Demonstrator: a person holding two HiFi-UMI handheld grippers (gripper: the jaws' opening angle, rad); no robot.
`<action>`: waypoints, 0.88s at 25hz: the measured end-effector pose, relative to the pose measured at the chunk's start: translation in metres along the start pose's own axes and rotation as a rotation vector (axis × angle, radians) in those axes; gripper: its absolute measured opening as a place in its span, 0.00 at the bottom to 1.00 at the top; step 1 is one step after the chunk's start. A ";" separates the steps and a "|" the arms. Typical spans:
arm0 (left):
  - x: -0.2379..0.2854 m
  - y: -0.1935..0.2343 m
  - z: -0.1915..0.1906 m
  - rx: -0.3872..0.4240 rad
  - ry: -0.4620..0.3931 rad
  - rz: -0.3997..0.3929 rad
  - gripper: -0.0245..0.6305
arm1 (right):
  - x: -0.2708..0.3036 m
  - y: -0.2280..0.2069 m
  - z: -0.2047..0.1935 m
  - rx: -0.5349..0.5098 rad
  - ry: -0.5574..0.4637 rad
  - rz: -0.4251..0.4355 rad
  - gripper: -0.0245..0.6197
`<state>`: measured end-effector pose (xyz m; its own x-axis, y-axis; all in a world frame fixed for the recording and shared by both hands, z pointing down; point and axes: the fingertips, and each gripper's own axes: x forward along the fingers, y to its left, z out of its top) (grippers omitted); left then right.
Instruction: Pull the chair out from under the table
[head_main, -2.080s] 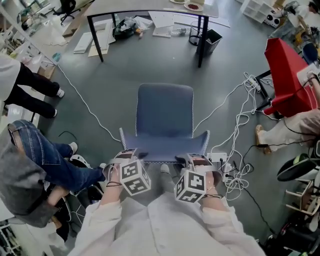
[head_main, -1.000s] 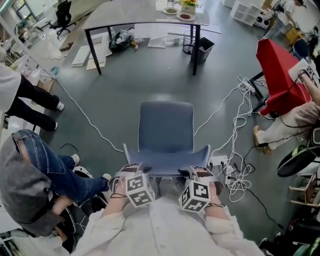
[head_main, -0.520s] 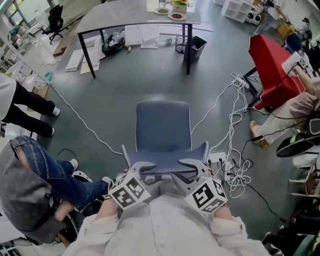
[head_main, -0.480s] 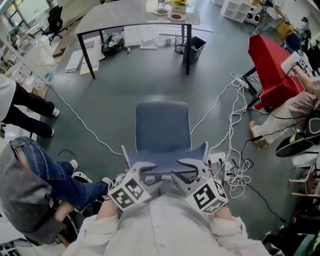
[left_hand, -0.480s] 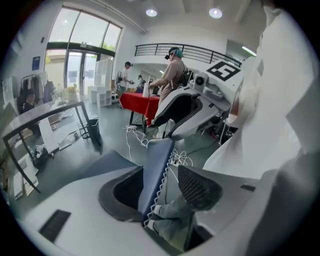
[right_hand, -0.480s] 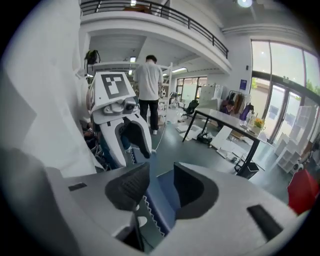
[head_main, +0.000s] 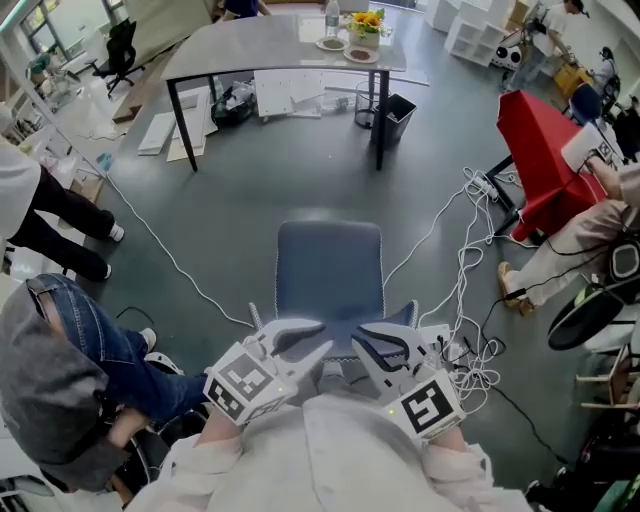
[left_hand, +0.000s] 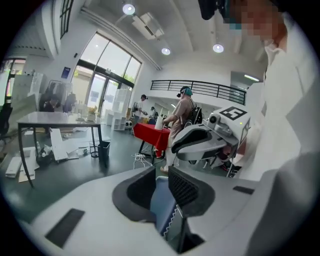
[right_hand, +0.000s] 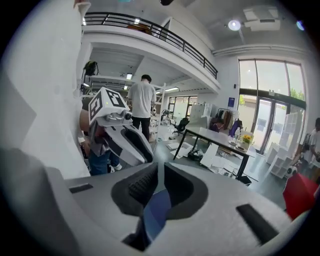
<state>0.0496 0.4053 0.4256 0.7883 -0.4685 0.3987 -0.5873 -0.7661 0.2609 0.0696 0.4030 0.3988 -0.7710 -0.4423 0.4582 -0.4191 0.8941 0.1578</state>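
Note:
The blue chair (head_main: 330, 270) stands on the grey floor, well out from the grey table (head_main: 280, 55), its back towards me. Both grippers hover above the top of the chair's back, apart from it. My left gripper (head_main: 318, 337) has its jaws closing with a gap between the pads. Only the chair's blue fabric (left_hand: 162, 200) shows far below through that gap of the left gripper (left_hand: 161, 175). My right gripper (head_main: 358, 343) is closing too; in its own view the right gripper (right_hand: 159, 180) leaves a thin slit with nothing in it, and the chair (right_hand: 155, 210) lies beneath.
White cables (head_main: 470, 250) snake across the floor right of the chair. A person in jeans (head_main: 90, 340) sits close at the left. A red seat (head_main: 545, 150) stands at the right. A black bin (head_main: 405, 105) and papers (head_main: 285, 95) lie under the table.
Both grippers let go of the top of the chair's back and rose above it, tilting up. Their jaws spread and have since narrowed. The chair has stayed where it stood.

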 end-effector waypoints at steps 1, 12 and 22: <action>-0.002 0.001 0.006 0.004 -0.019 0.011 0.14 | 0.000 -0.002 0.006 0.016 -0.027 -0.009 0.09; -0.005 0.000 0.023 0.080 -0.050 0.008 0.07 | 0.005 -0.011 0.036 0.131 -0.166 0.026 0.04; -0.005 0.003 0.021 0.102 -0.031 0.028 0.06 | 0.014 -0.012 0.025 0.139 -0.115 0.040 0.04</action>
<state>0.0478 0.3960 0.4062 0.7783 -0.5021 0.3769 -0.5883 -0.7929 0.1585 0.0522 0.3847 0.3817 -0.8347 -0.4190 0.3572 -0.4432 0.8963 0.0156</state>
